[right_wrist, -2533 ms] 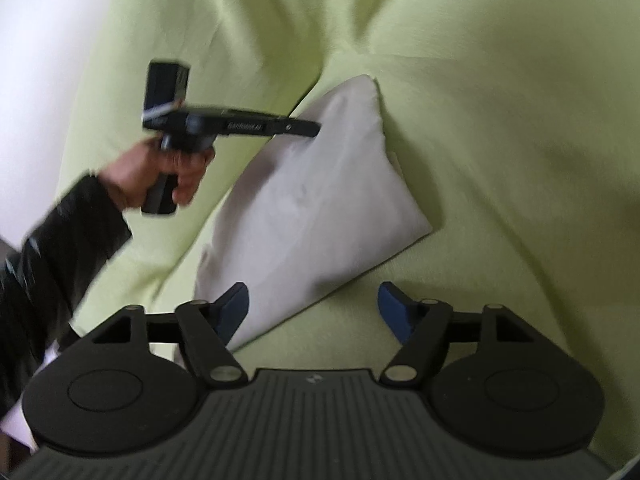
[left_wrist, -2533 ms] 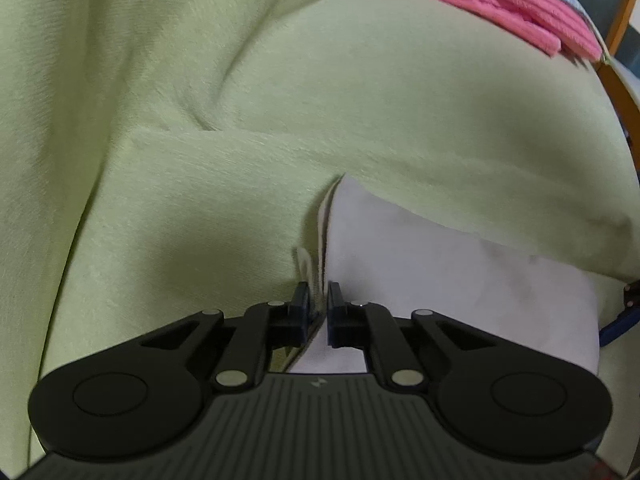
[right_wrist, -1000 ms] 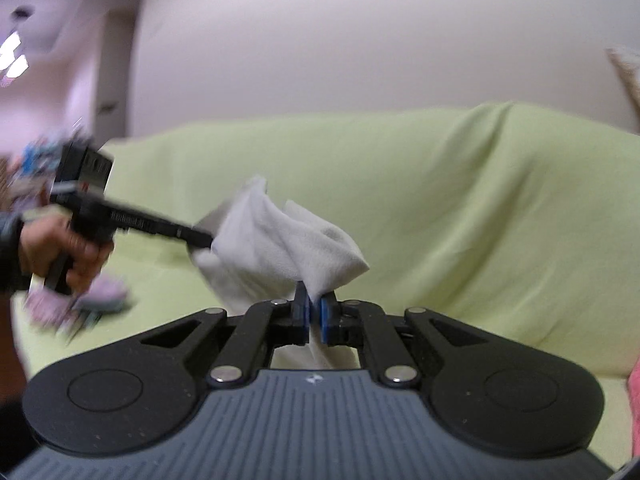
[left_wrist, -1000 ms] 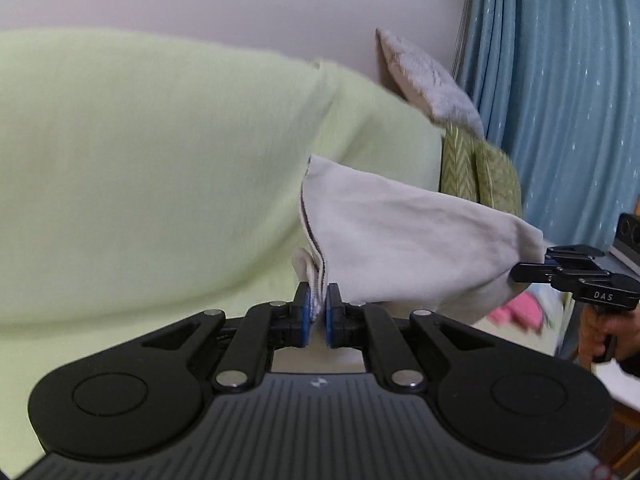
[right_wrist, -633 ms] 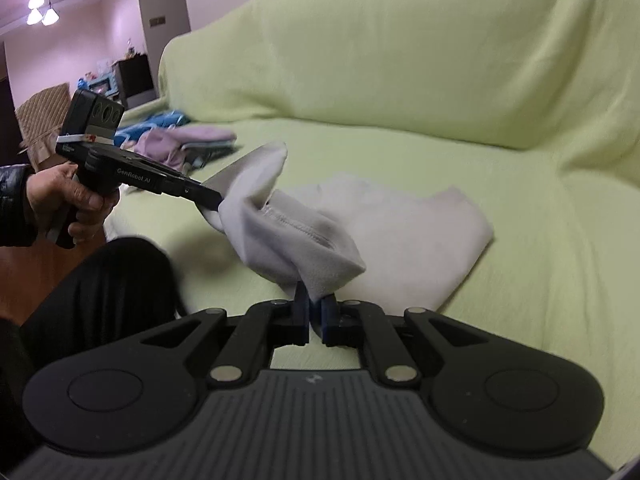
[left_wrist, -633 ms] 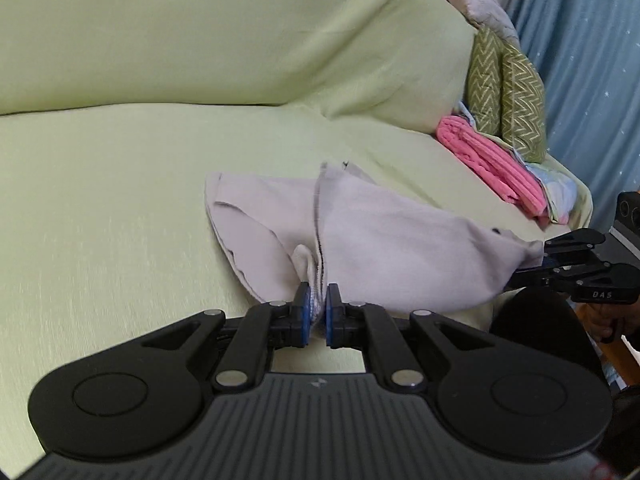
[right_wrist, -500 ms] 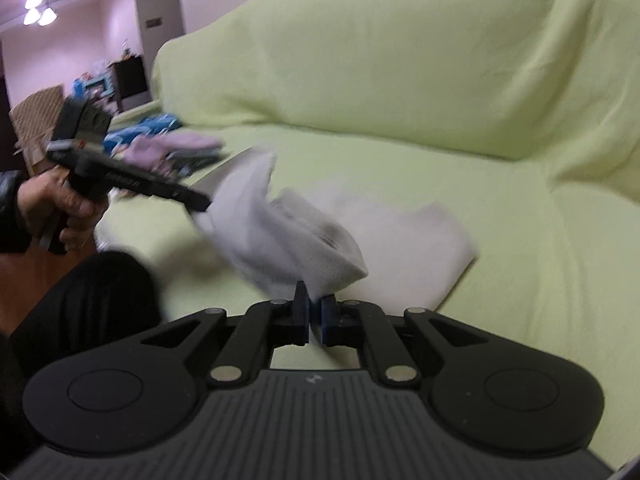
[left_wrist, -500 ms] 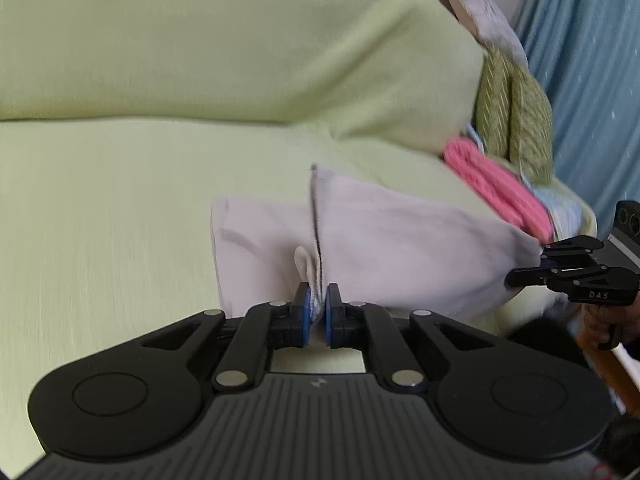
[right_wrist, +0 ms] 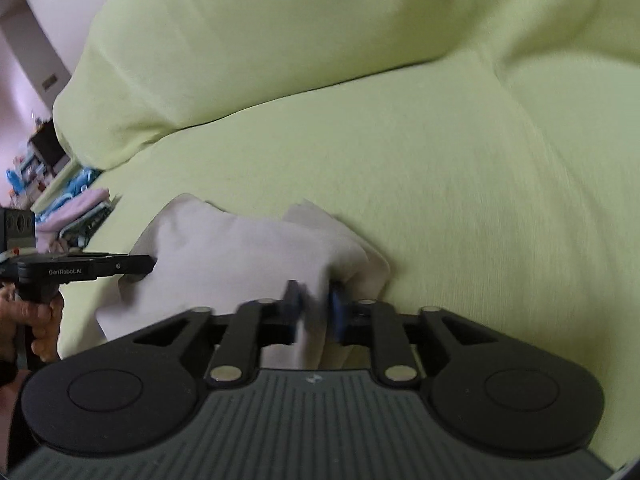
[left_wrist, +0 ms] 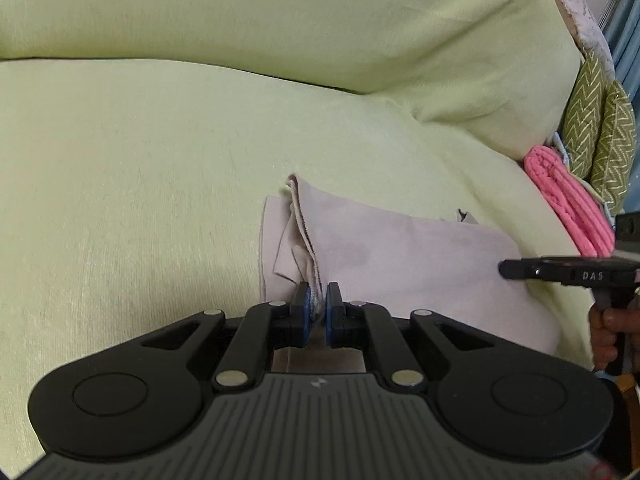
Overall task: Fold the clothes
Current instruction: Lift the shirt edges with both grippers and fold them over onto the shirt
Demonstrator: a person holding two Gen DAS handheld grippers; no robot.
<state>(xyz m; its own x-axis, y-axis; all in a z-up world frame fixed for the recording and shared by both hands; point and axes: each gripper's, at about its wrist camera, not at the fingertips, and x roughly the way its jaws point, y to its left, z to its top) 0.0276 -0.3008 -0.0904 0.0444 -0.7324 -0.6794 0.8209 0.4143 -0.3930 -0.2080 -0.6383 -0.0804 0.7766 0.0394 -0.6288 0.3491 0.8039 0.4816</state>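
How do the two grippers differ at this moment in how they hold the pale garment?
The left gripper has its jaws nearly closed, pinching a stitched hem of the pale garment, and is sharp in its own view. The right gripper has a wider gap, with cloth between its jaws, and its fingertips are motion-blurred. Both sit at the garment's near edge on the green sofa cover.

This was a home living room: a sofa under a pale green fabric cover [left_wrist: 200,152], green zigzag-patterned cushions [left_wrist: 600,136], a folded pink cloth [left_wrist: 568,196] beside them.
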